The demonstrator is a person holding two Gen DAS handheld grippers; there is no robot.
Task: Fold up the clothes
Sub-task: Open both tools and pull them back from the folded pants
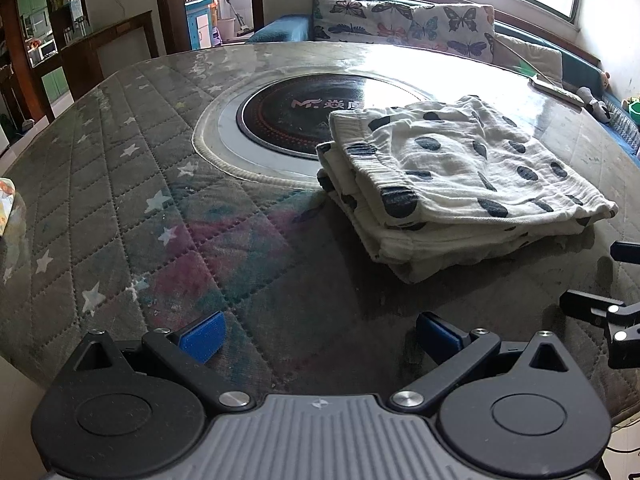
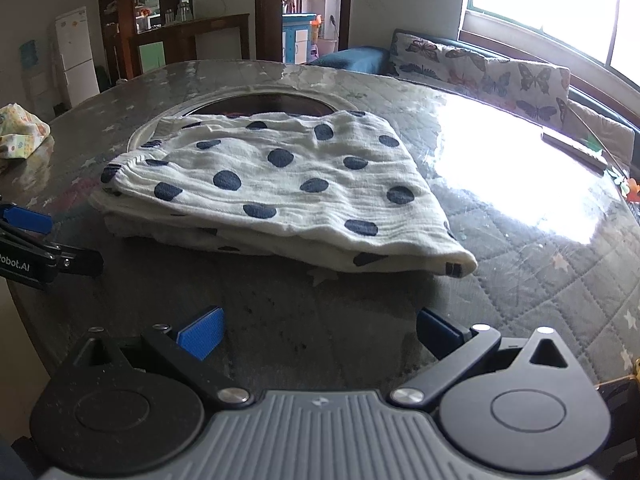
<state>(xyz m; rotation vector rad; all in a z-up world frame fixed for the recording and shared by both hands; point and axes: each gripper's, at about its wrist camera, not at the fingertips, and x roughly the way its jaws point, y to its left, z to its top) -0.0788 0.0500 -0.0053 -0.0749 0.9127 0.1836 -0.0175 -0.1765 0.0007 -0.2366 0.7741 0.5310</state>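
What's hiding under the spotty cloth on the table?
The folded spotty cloth lies on the quilted table cover, and its far edge covers part of the round black cooktop. Whatever lies between its layers is hidden.

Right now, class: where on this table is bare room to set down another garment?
Free: the quilted table cover left of the folded dotted garment, and the near strip before both tools. Crowded: the middle, where the garment overlaps the round hob.
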